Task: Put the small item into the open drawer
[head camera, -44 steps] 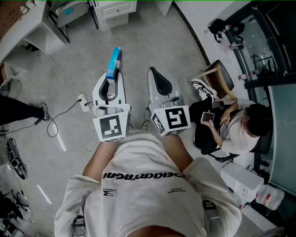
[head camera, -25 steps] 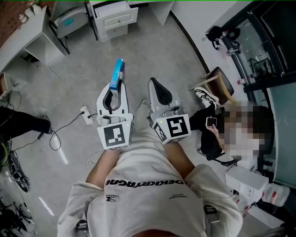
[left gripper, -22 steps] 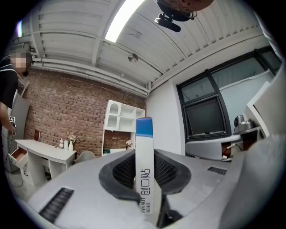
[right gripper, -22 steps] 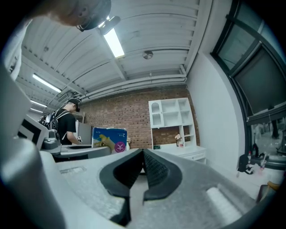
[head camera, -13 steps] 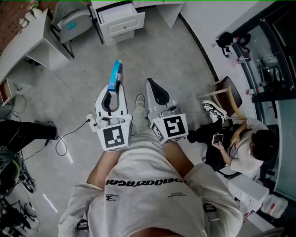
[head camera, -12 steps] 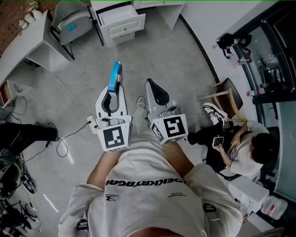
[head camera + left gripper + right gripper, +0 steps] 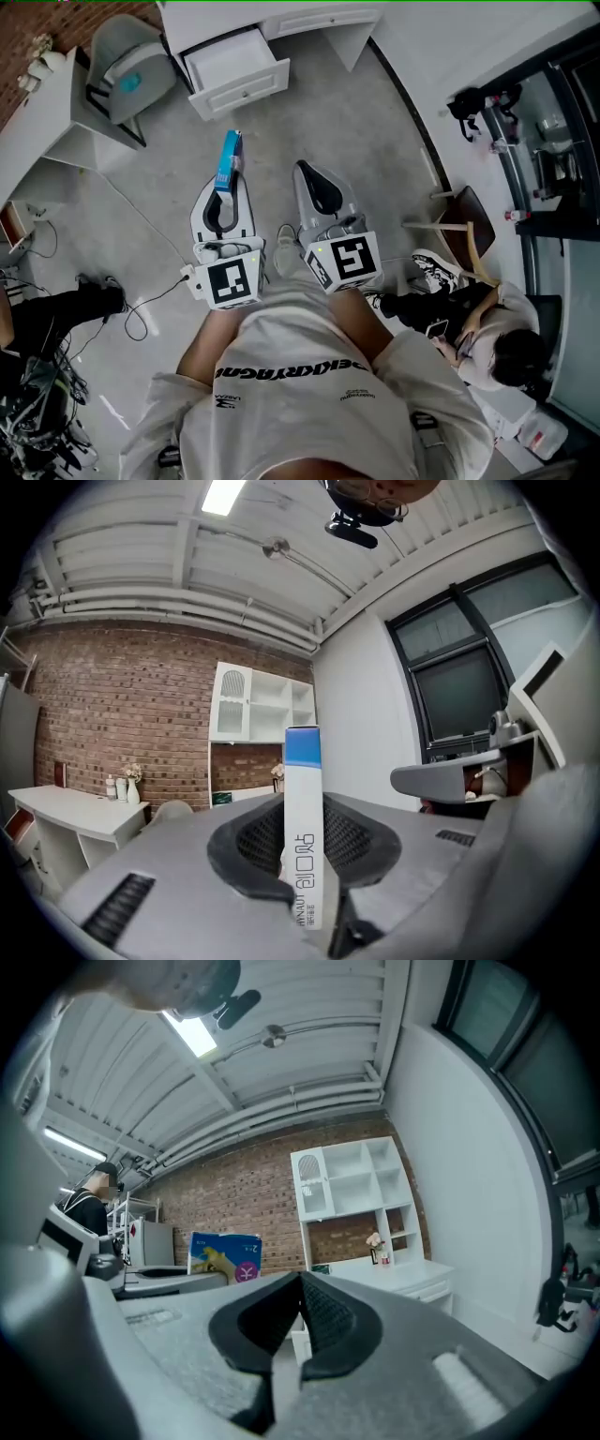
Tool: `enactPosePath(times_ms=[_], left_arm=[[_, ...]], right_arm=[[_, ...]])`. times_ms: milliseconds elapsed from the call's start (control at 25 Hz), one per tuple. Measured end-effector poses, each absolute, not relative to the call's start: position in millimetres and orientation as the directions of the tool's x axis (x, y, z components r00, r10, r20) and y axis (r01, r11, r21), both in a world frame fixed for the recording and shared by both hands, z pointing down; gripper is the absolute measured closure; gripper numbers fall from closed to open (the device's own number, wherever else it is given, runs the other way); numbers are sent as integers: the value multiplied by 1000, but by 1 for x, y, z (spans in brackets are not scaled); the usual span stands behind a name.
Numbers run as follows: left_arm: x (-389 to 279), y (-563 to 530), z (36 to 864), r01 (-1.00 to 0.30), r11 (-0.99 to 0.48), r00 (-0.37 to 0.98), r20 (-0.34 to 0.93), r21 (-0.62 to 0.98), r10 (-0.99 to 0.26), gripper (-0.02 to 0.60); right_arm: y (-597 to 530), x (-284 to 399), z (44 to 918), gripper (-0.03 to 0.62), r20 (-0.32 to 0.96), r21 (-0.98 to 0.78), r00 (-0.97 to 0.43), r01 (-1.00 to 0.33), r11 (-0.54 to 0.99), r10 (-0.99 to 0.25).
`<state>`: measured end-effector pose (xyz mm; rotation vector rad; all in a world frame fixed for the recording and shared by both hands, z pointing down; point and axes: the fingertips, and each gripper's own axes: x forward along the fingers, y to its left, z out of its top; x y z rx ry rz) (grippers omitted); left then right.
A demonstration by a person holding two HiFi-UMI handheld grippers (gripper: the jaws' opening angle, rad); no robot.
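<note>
Slim white box (image 7: 303,836) (blue top, dark lettering) stands upright.

bright ceiling light, sharp, fisheye-warped edges

Office: white desk (image 7: 37,112), drawer cabinet (image 7: 239,89)

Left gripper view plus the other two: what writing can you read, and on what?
"创口贴": running along the white slim box with a blue end, held in the left gripper.
"HYNAUT": small print at that box's near end.
White T-shirt, black chest lettering in the head view: upside down, not reliably readable.
Blue carton in the right gripper view: print too small.
</note>
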<state>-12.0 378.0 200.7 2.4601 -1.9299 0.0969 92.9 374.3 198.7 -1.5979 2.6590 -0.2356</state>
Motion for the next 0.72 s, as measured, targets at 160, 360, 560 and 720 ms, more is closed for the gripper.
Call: enactPosePath(times_ms=[160,360,560,720], left_arm=[[-4,329,211,-971,-235,231,95,-39,-968,511],[-4,301,233,-972,-234,226,141,-36,-964,511],[-11,273,241,-973,-228,219,162,-33,-962,511],[-22,240,249,-973,-231,225,162,-15,-961,511]], right_arm=[[323,97,209,594,63,-156,-480,-871,467,-875],[290,91,229,594,96,-181,-500,-859,478,-861],[261,82,236,595,107,-195,-507,-854,483,-855],[230,69,244,594,124,-189,-503,-858,478,-855]])
